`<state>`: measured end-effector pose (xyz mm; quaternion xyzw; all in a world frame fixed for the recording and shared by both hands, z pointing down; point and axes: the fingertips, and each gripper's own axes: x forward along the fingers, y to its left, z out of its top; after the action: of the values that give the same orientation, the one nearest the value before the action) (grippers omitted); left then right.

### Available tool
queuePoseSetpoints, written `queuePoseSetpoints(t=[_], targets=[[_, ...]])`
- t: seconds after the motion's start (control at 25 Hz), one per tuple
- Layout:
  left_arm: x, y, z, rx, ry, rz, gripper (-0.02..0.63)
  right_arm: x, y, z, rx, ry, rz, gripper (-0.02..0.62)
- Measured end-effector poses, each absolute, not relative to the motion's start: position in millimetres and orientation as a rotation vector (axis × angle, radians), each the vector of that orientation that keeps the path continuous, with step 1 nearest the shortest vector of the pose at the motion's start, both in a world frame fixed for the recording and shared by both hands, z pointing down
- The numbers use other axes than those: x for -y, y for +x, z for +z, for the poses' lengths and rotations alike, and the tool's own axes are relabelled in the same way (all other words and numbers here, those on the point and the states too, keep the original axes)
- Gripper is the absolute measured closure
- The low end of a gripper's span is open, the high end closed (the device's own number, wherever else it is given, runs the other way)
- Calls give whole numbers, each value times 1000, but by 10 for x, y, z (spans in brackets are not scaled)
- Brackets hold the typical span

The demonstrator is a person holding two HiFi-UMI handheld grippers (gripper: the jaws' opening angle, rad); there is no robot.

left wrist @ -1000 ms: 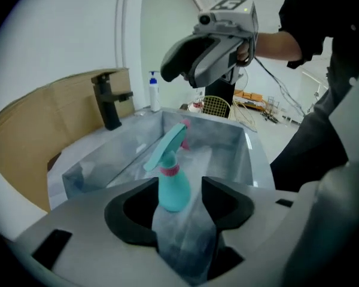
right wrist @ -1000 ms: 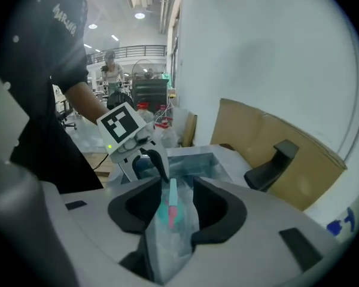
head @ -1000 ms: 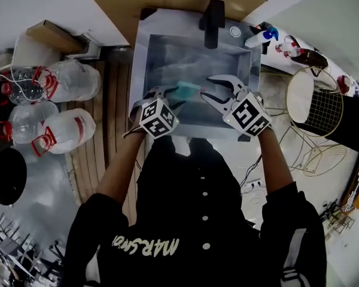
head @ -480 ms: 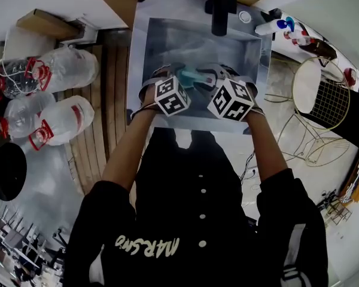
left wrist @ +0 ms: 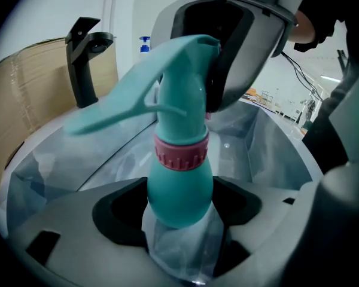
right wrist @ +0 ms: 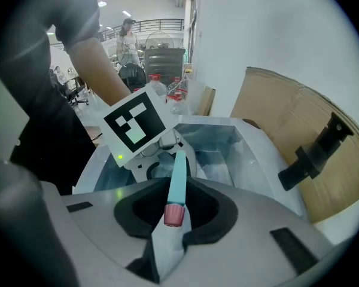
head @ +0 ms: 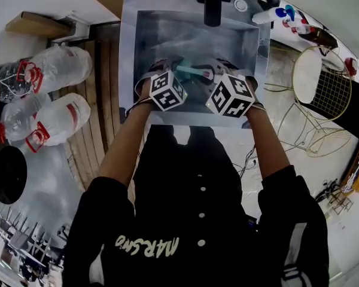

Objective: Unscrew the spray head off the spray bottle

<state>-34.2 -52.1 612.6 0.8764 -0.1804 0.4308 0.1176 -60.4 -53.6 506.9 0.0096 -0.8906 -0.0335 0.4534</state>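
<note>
A teal spray bottle (head: pixel 188 72) with a pink collar (left wrist: pixel 180 153) hangs over the steel sink (head: pixel 129 52). My left gripper (head: pixel 170 67) is shut on its round body (left wrist: pixel 179 193), which sits upright between the dark pads (left wrist: pixel 119 211). The teal spray head (left wrist: pixel 182 70) points its long trigger left. Its top end reaches into my right gripper (head: pixel 212 69), which faces the left one. In the right gripper view the pink nozzle (right wrist: pixel 173 215) lies inside the right gripper (right wrist: pixel 175 223). Those jaws are closing round it, with dark gaps still on both sides.
A black faucet (head: pixel 214 2) stands at the sink's back, with cardboard (left wrist: pixel 24 100) behind it. Large water jugs (head: pixel 60 67) lie on the floor at left. A round wire stand (head: pixel 323 94) is at right. Other spray bottles (head: pixel 275 14) sit on the far right counter.
My right gripper has come in from the right, and its wide jaws now sit round the spray head's nozzle. Both grippers and the bottle have moved farther over the sink.
</note>
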Motion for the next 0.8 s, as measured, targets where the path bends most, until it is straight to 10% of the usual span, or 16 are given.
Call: queuePoseSetpoints(t=[0.8], targets=[[478,-150,6115,346,2653,1163,262,511,-399,5102,2131,-247,-195,472]])
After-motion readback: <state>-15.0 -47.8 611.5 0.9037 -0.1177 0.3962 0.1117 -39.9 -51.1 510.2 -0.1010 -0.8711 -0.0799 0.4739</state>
